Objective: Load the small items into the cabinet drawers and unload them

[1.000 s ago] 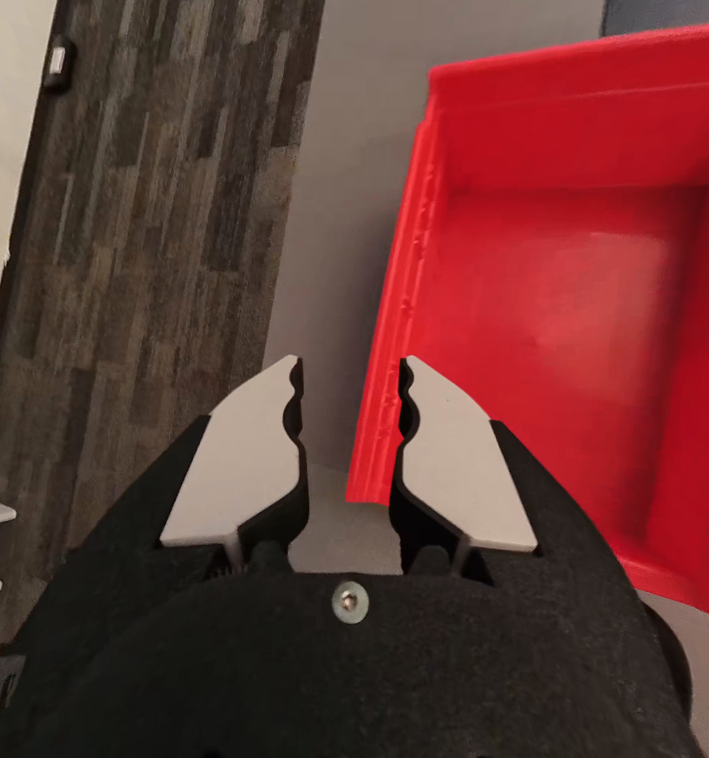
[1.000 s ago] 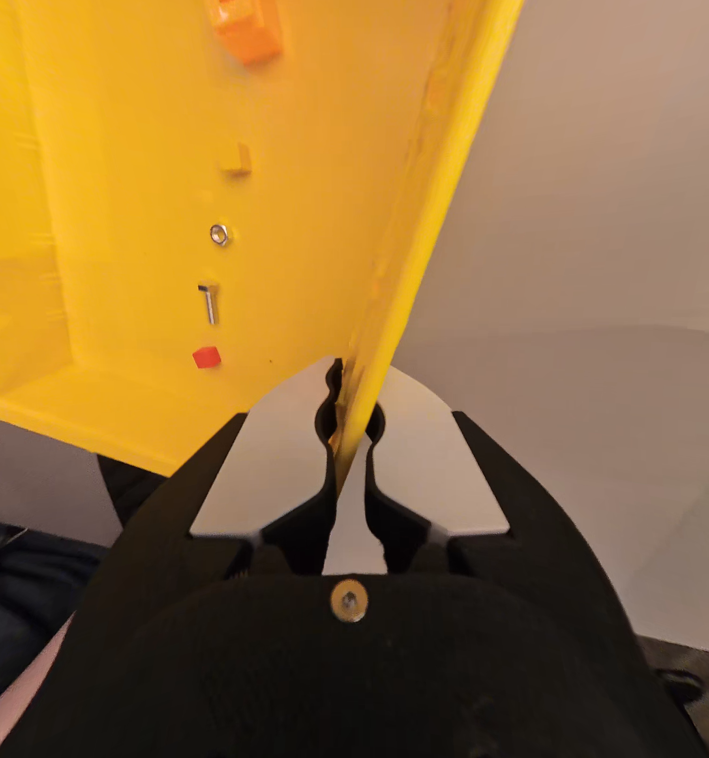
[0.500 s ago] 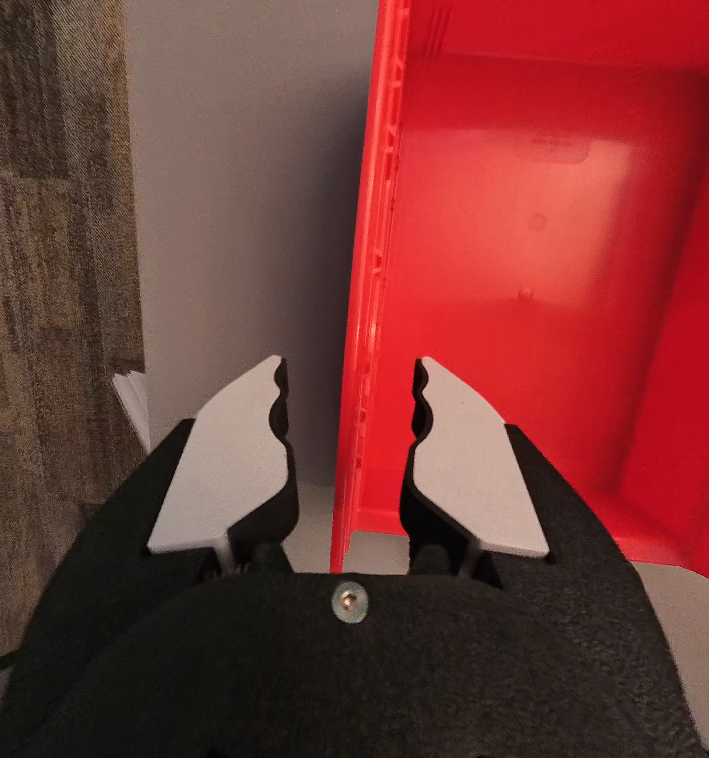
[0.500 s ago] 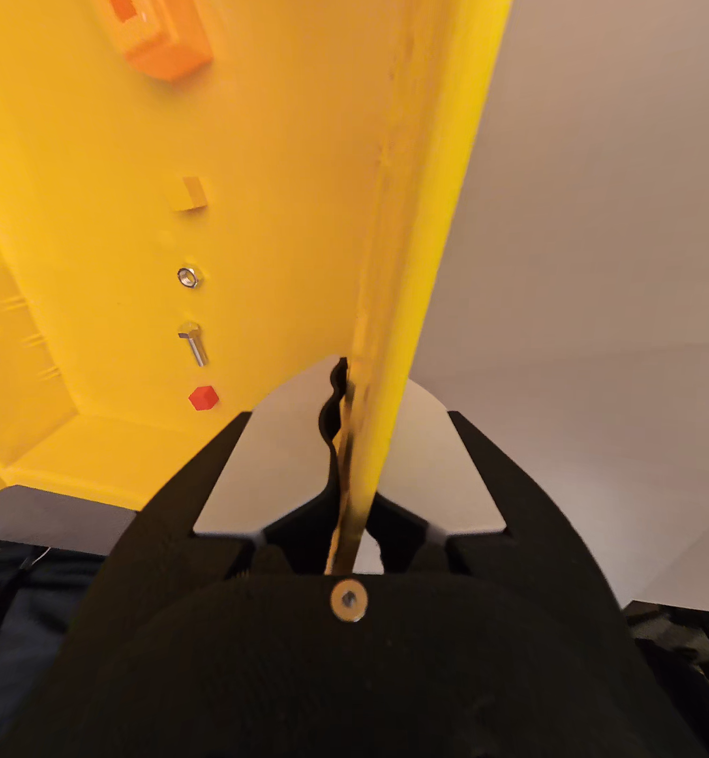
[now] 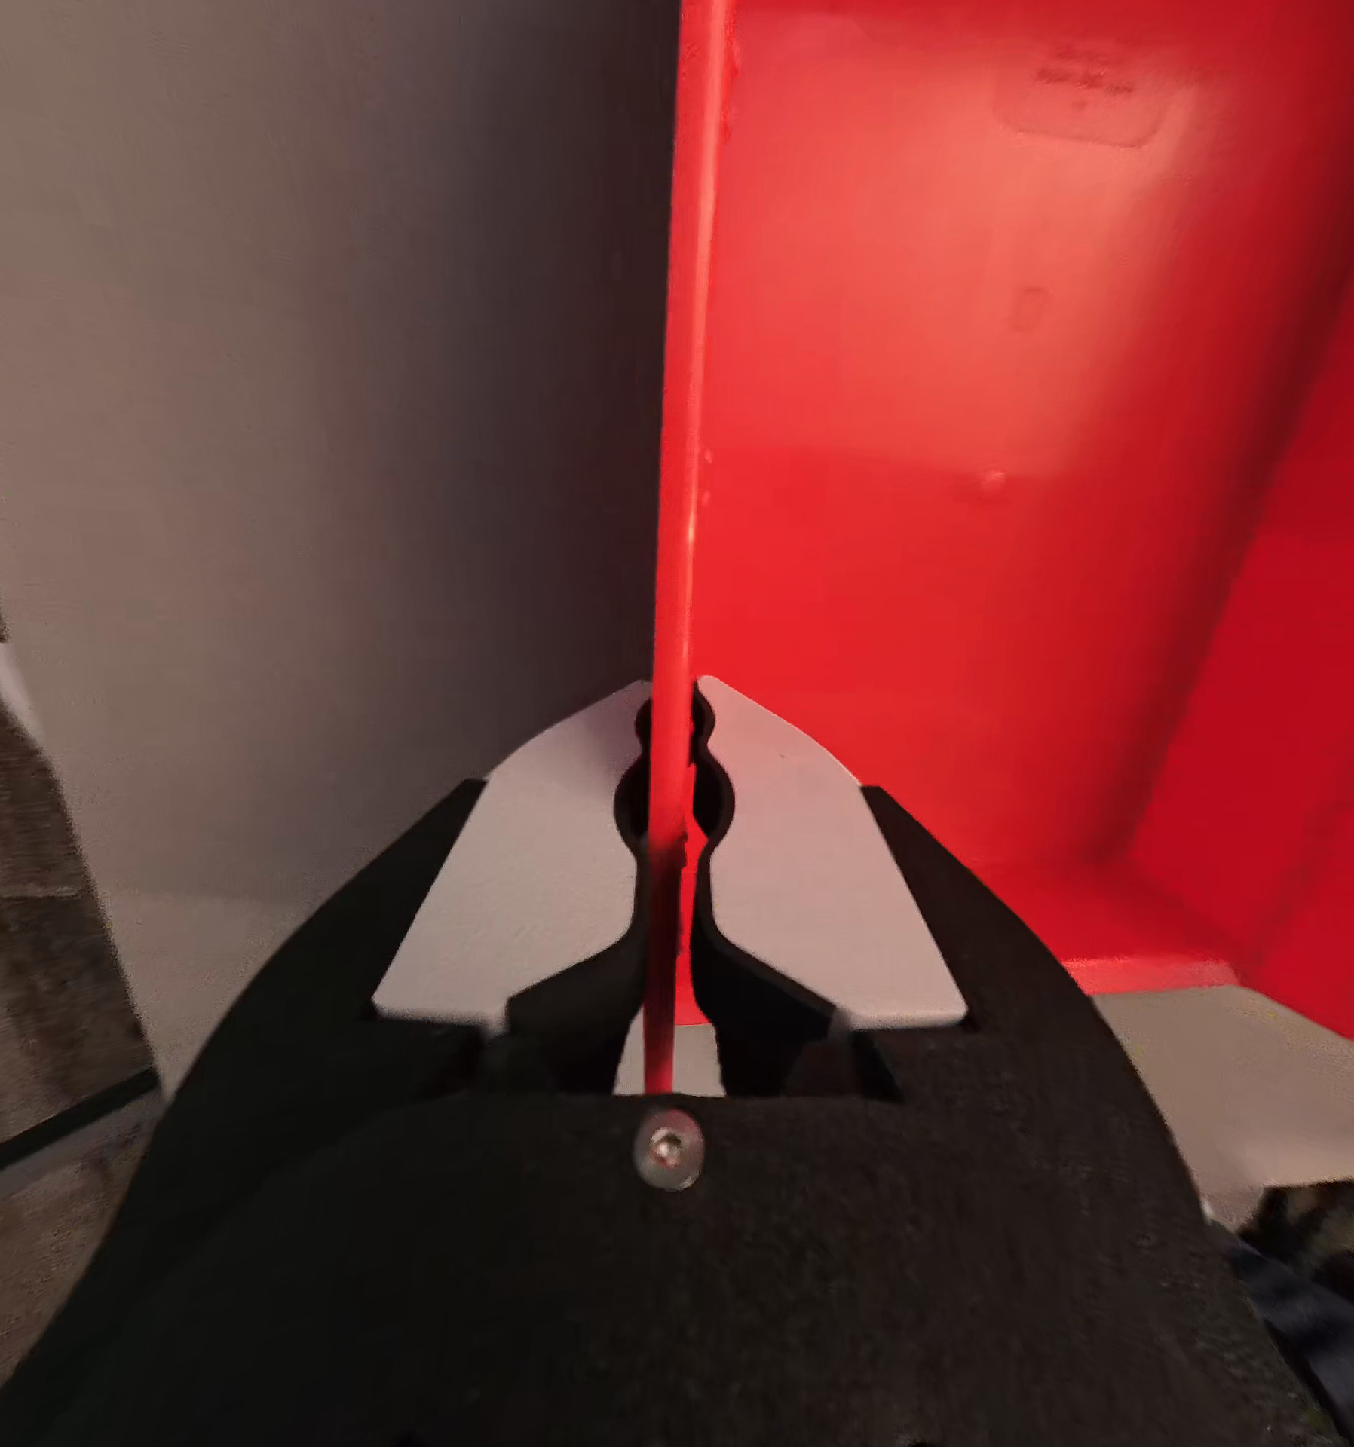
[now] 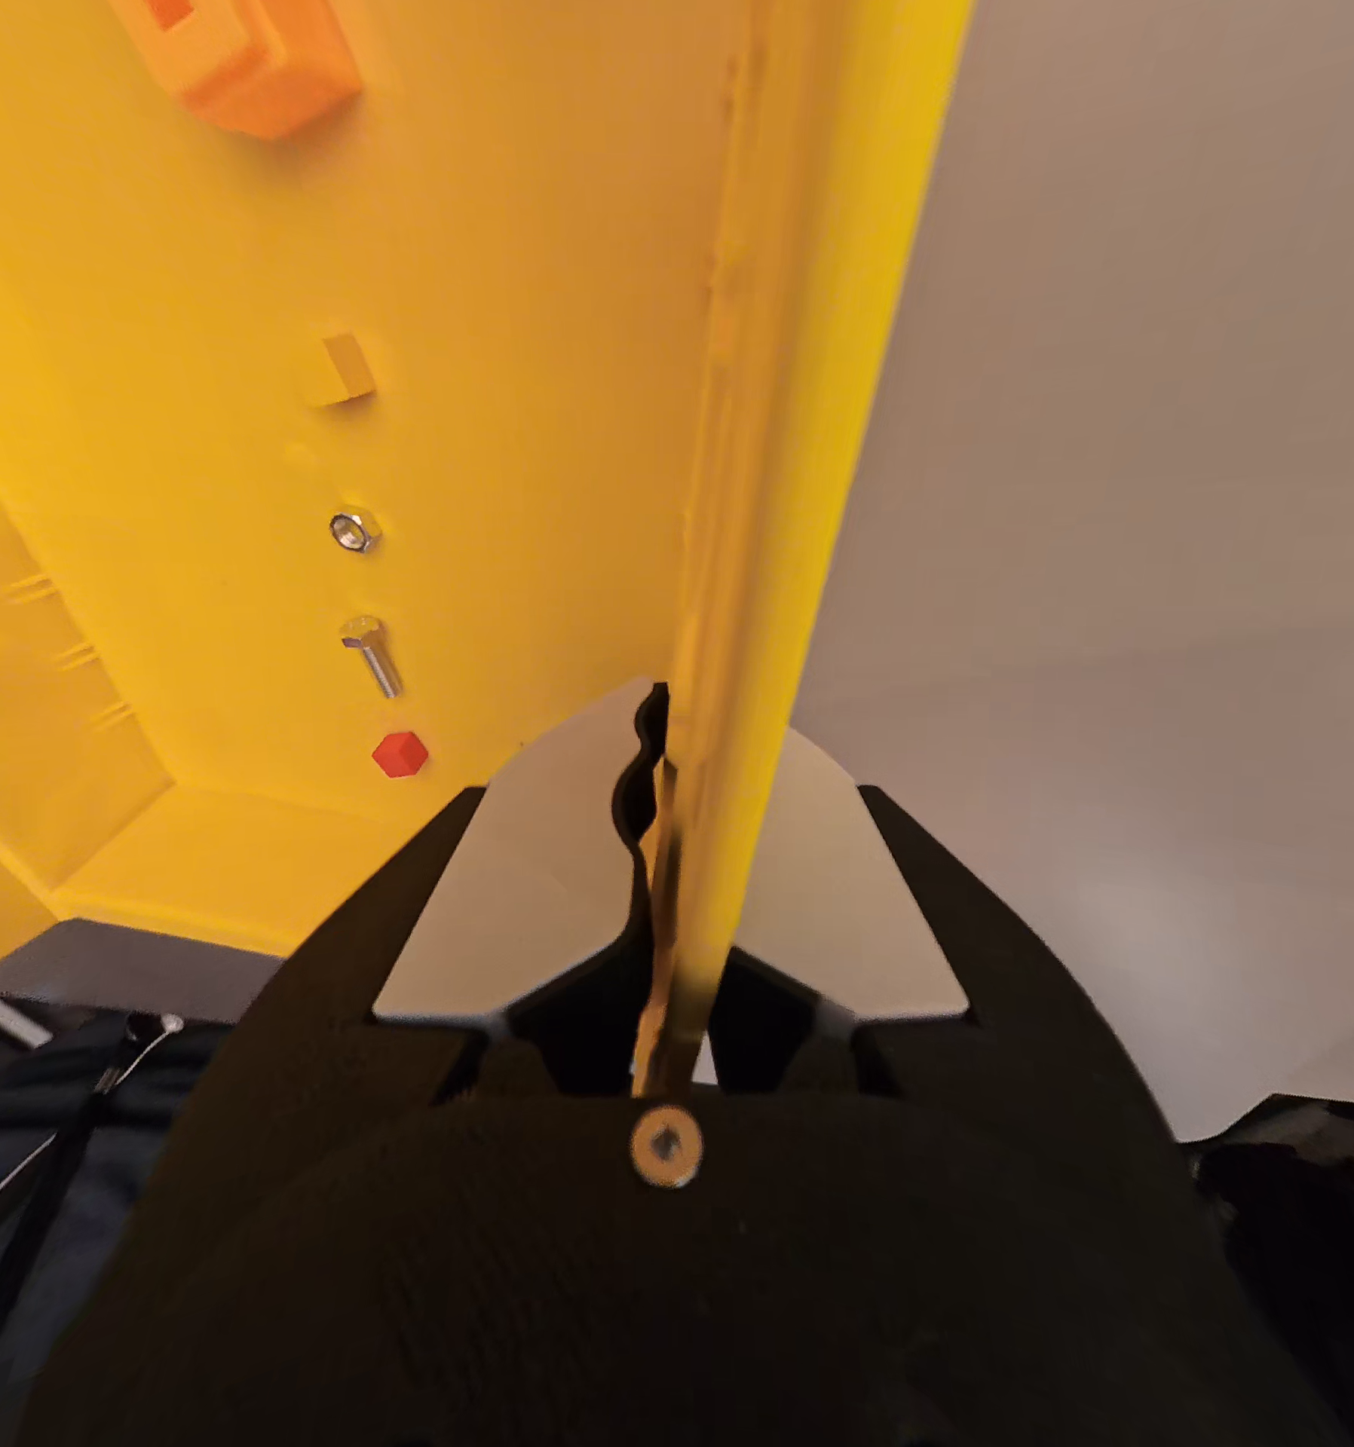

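- Small items: bolt (image 6: 371,656), nut (image 6: 354,532), red piece (image 6: 400,755) in yellow drawer (image 6: 548,329); right gripper (image 6: 678,771) clamps its right wall, seemingly for carrying
- Red drawer (image 5: 971,548): bare; left gripper (image 5: 670,771) pinches its left wall

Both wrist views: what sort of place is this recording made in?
Probably an office or lab workbench, not a home. A pale table holds a red bin and a yellow bin with a nut and bolt; patterned carpet lies below.

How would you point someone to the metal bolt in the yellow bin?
Find the yellow bin gripped at its wall by the right hand-held gripper. Small items line its floor; the bolt lies between a silver nut and a red hexagonal piece. It alone has a threaded shank.
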